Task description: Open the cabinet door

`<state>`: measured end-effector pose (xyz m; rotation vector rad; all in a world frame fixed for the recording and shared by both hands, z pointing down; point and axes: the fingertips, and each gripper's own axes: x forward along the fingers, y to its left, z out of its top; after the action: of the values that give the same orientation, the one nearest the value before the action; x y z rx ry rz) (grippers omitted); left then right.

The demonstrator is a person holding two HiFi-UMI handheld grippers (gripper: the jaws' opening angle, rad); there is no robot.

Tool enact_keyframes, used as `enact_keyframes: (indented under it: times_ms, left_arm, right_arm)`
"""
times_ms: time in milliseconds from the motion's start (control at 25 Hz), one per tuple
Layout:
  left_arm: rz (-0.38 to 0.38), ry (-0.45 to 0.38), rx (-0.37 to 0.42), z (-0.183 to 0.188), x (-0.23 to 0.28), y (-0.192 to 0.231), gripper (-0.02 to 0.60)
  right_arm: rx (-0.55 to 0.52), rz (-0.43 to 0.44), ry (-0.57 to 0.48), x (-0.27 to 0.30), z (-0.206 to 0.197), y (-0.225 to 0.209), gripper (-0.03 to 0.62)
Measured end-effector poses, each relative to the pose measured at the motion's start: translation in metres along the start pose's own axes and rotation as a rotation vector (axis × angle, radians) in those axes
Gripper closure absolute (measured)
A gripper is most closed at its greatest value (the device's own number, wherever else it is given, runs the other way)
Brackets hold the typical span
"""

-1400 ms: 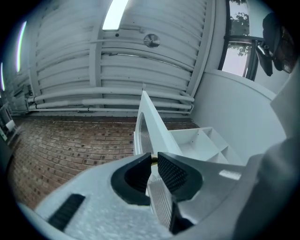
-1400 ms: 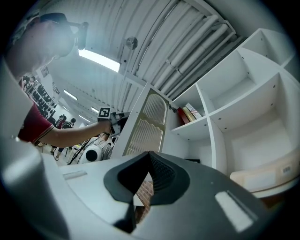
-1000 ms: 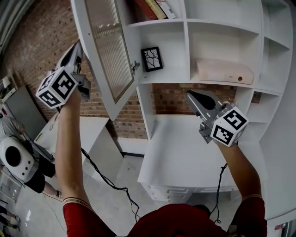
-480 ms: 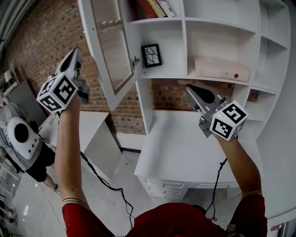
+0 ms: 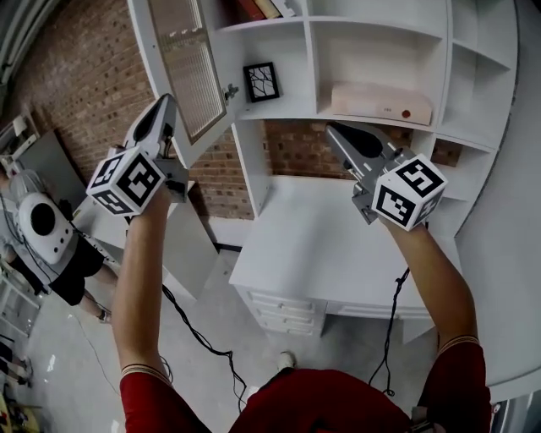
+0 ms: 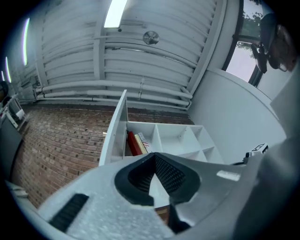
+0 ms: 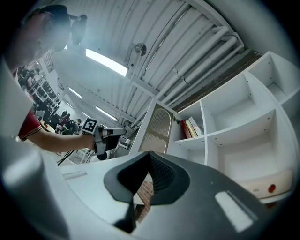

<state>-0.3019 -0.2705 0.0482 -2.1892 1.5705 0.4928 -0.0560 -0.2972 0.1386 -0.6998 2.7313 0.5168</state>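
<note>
Head view has the cabinet door (image 5: pixel 182 68), with its ribbed glass panel, swung well out from the white shelves (image 5: pixel 372 51) at the upper left, its latch (image 5: pixel 230 91) clear of the frame and the compartment with the books (image 5: pixel 258 8) and the small picture frame (image 5: pixel 260 82) laid bare. It stood at much the same angle a second ago, so the door looks already opened, not mid-swing.

What has changed is the hands. The left gripper (image 5: pixel 165 106) was up beside the door's outer face; it has now dropped and drawn back, and sits just under the door's lower edge without touching it. Its fingers are pressed together with nothing between them, as the left gripper view confirms. The right gripper (image 5: pixel 336 134) has also pulled back a little and hangs above the desk (image 5: pixel 338 245), well apart from the door, its fingers likewise together and empty.

With both hands off the door, I judge the task finished, or nearly so, barring a wider swing toward the brick wall (image 5: pixel 76 76).
</note>
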Motion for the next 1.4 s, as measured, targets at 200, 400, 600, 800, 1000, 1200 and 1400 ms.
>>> enact_keyframes:
  times_ms: [200,400,600,800,1000,1200,1400]
  left_arm:
    - [-0.035,0.053,-0.047,-0.016,-0.029,-0.064,0.577]
    - [-0.093,0.087,-0.062,-0.030,-0.059,-0.127,0.577]
    - [-0.151,0.105,-0.050,-0.049,-0.063,-0.172,0.577]
    - [-0.222,0.100,-0.075,-0.062,-0.071,-0.205,0.577]
    - [-0.263,0.103,-0.075,-0.063,-0.086,-0.215,0.577]
    - [-0.274,0.112,-0.061,-0.073,-0.107,-0.209,0.577]
    - [-0.281,0.102,-0.144,-0.076,-0.120,-0.206,0.577]
  right_arm:
    - [-0.006,0.030,0.009,-0.032,0.016,0.023,0.582]
    - [0.016,0.055,0.015,-0.060,0.020,0.055,0.582]
    - [0.022,0.041,0.006,-0.074,0.024,0.067,0.582]
    - [-0.012,0.014,-0.005,-0.082,0.031,0.074,0.582]
    - [-0.026,-0.009,-0.024,-0.084,0.034,0.083,0.583]
    - [-0.029,-0.027,-0.026,-0.083,0.024,0.100,0.583]
    - [-0.027,-0.057,-0.006,-0.089,0.011,0.109,0.583]
